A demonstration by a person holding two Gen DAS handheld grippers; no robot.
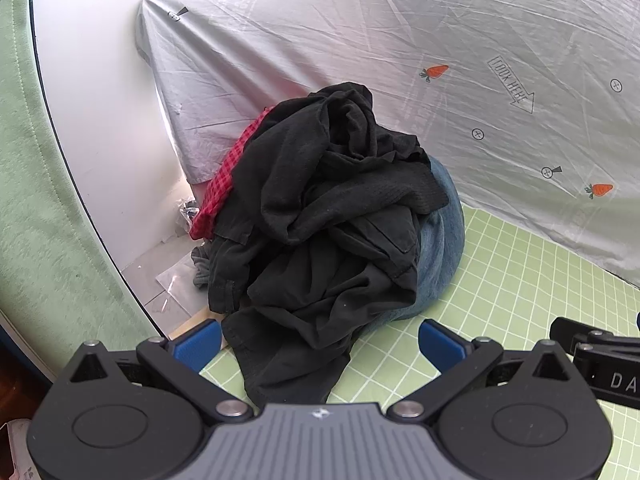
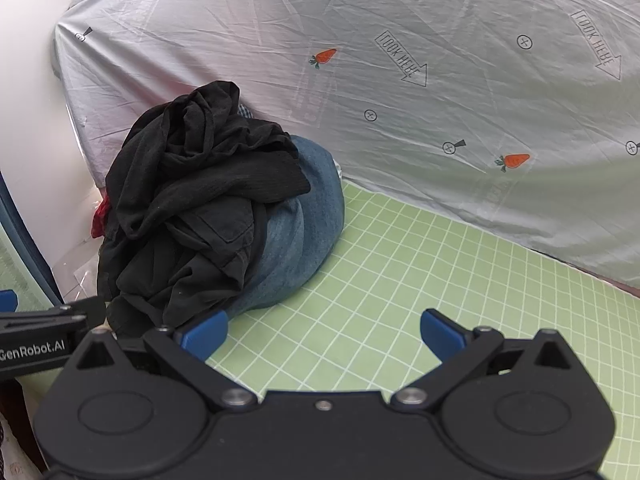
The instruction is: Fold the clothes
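A heap of crumpled clothes sits at the left end of the green grid mat (image 1: 500,280) (image 2: 400,280). Black garments (image 1: 328,216) (image 2: 200,208) lie on top, over a blue denim piece (image 1: 440,240) (image 2: 304,232), and a red checked cloth (image 1: 224,184) (image 2: 100,216) pokes out at the far left. My left gripper (image 1: 322,342) stands open just in front of the heap, a black hem lying between its blue pads without being pressed. My right gripper (image 2: 324,334) is open over bare mat, right of the heap.
A grey sheet (image 1: 400,40) (image 2: 400,80) printed with carrots and arrows hangs behind the mat like a wall. Left of the heap are a white wall (image 1: 100,120), a clear plastic bag (image 1: 172,276) on the floor and a pale green fabric (image 1: 36,200).
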